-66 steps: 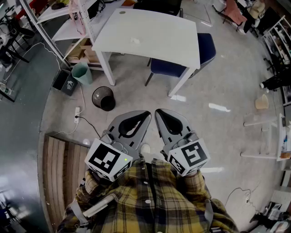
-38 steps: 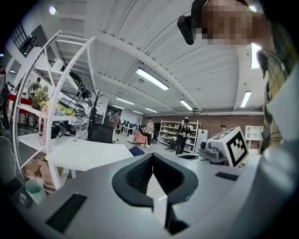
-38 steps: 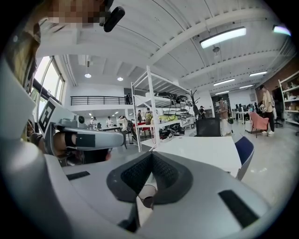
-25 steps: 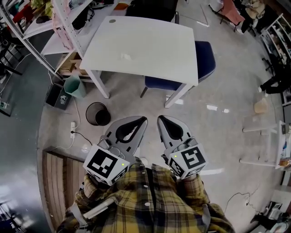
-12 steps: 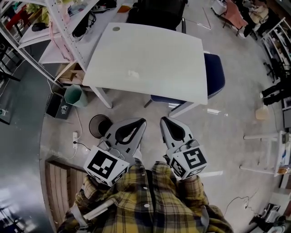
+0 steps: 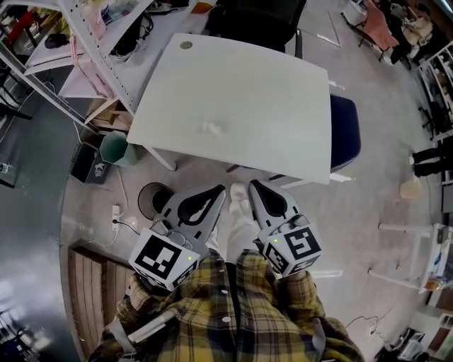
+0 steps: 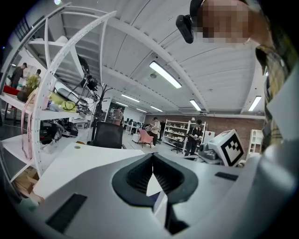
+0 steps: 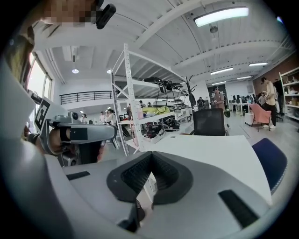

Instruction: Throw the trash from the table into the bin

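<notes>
white trash on table, long axis sideways

bright, even light from ceiling strip lamps (soft shadows only), heavy fisheye bending and dark corners.

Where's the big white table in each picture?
Head view: white table fills the upper middle.
Left gripper view: white table at lower left.
Right gripper view: white table at middle right.
Shared landmark: black chair at its far edge.
</notes>
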Demonstrator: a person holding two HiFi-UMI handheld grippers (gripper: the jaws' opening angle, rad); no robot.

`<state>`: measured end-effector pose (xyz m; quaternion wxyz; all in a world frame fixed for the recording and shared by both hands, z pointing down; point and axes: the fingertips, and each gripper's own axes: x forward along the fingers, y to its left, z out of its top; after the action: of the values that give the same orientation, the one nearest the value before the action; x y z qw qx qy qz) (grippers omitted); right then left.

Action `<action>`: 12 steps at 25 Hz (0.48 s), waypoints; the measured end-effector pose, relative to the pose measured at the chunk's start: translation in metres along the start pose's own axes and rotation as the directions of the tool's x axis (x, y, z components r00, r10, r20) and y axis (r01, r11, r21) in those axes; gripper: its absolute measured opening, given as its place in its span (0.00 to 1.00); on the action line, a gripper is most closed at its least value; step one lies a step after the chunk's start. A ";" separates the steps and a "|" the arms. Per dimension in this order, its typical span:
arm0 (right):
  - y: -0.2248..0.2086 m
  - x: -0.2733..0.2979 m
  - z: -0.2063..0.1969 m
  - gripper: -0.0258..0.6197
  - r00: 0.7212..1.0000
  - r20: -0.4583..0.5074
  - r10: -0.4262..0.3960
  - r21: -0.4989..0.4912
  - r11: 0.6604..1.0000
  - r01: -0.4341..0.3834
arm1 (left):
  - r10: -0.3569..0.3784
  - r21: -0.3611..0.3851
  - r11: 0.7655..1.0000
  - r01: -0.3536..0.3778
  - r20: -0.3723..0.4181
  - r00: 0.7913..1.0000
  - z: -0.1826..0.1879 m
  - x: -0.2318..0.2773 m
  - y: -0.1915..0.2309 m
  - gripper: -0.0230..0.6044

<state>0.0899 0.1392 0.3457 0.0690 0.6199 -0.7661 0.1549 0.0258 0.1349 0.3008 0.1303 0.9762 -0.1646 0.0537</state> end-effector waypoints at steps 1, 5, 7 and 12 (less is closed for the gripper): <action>-0.007 0.009 0.003 0.04 1.000 -0.003 0.013 -0.002 1.000 -0.013 | 0.014 -0.002 1.000 -0.014 0.005 1.000 0.003 0.008 0.008 0.05; -0.040 0.046 0.023 0.04 0.997 -0.011 0.077 -0.018 0.997 -0.077 | 0.074 -0.010 0.997 -0.074 0.015 0.997 0.017 0.048 0.039 0.05; -0.061 0.064 0.037 0.04 0.994 -0.014 0.106 -0.031 0.994 -0.106 | 0.105 -0.015 0.994 -0.105 0.021 0.994 0.026 0.070 0.054 0.05; -0.111 0.102 0.067 0.04 0.982 -0.029 0.185 -0.056 0.981 -0.187 | 0.187 -0.024 0.982 -0.187 0.026 0.982 0.047 0.122 0.082 0.05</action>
<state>0.1805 0.0025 0.3293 0.0815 0.5413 -0.8241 0.1457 0.1163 0.0100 0.2926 0.1328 0.9556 -0.2580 0.0501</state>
